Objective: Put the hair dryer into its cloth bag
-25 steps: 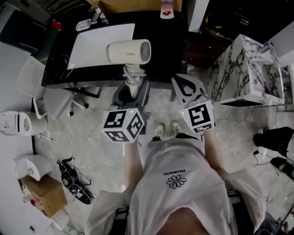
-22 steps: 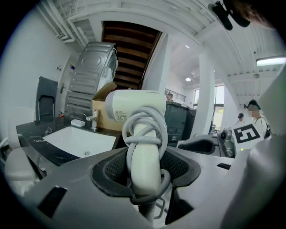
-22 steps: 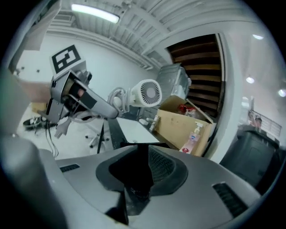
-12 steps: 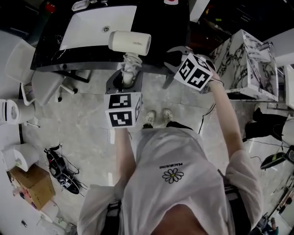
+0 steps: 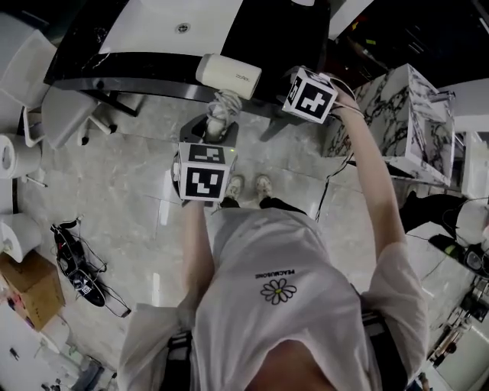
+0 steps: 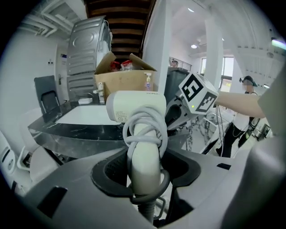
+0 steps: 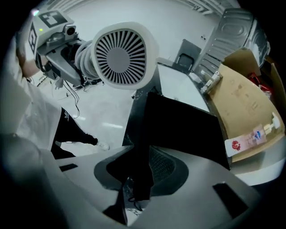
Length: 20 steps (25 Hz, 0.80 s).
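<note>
The cream hair dryer (image 5: pixel 229 74) hangs at the near edge of the black table (image 5: pixel 92 57), its cord wound round the handle (image 6: pixel 143 156). My left gripper (image 6: pixel 144 175) is shut on that handle from below. The dryer's round rear grille (image 7: pixel 119 56) faces the right gripper view. My right gripper (image 7: pixel 140 172) points steeply down beside the dryer, under its marker cube (image 5: pixel 309 95). Its jaws have just been opening wide, then closing slightly. A fold of the black cloth bag (image 7: pixel 178 129) stands between them, and the right pad is bare.
A white mat (image 5: pixel 168 23) lies on the table. At the table's far side stands an open cardboard box (image 7: pixel 243 103) with a bottle beside it. A marble-patterned block (image 5: pixel 401 114) is at the right, a grey chair (image 5: pixel 69 114) at the left, and a person (image 6: pixel 243 112) behind.
Both grippers have moved up the picture toward the table. The right one has swung from beside the left to the dryer's right and tipped downward. The left keeps its hold on the handle.
</note>
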Available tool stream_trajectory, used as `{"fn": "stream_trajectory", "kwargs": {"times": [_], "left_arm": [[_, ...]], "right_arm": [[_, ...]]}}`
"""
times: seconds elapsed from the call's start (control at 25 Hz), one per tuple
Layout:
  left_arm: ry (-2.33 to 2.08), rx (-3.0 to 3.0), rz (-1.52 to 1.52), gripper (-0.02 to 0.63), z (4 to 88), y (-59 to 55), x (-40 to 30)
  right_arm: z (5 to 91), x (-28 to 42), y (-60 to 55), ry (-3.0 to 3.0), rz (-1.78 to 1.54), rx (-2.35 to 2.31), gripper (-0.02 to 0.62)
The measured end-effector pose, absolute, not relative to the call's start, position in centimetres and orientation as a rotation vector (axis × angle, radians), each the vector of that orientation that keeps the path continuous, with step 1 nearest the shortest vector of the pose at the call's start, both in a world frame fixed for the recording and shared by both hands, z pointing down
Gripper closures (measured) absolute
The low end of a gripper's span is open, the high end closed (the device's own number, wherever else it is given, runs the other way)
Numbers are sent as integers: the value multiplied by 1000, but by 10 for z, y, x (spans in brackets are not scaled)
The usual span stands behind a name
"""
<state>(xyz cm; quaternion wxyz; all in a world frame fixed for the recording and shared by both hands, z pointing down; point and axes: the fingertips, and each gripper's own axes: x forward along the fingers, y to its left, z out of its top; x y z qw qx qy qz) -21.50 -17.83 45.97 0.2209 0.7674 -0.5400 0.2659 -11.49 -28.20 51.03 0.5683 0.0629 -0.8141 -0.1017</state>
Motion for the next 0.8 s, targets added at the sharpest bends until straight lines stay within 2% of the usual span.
{"fn": "stream_trajectory", "kwargs": {"times": [0.12,0.2,0.56,0.8], "left_arm": [[-1472,2121,734,385,462,-175,-212],[-1464,2122,733,385,462,-174,-210],[-1315,2116,603,385,462,-171,-187],[-1130,2123,637,385,477,-166,-153]], "right_arm": [[513,-116,-287,-1860,-337,164,560],[511,-117,-288,-1851,-370,166,571],[463,-116,-306,-2028,-337,336,575],[441,-110,-319,-2055,-369,397,575]]}}
